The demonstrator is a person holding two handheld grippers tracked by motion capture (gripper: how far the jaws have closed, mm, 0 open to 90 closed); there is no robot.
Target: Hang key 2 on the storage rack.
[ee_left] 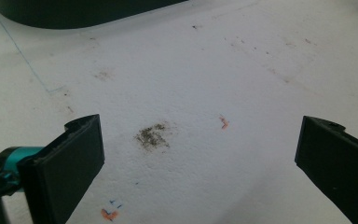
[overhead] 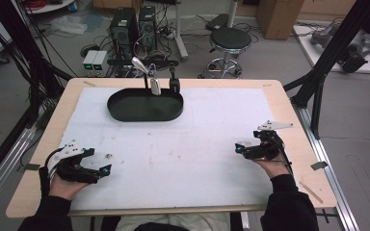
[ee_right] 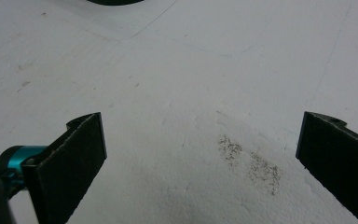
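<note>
The left tool (overhead: pixel 107 169) rests low at the near left of the bench (overhead: pixel 289 120), jaws spread wide with nothing between them, over a dark smudge (ee_left: pixel 152 136) on the white mat (overhead: pixel 183 144). The right tool (overhead: pixel 238 148) sits at the near right, jaws likewise spread and bare. The black oval tray (overhead: pixel 144 107) lies at the far side, well apart from both.

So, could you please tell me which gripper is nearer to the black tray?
Left, narrowly. The left gripper sits near and left of the black tray; the right gripper sits near and right of it. Both have jaws open.
</note>
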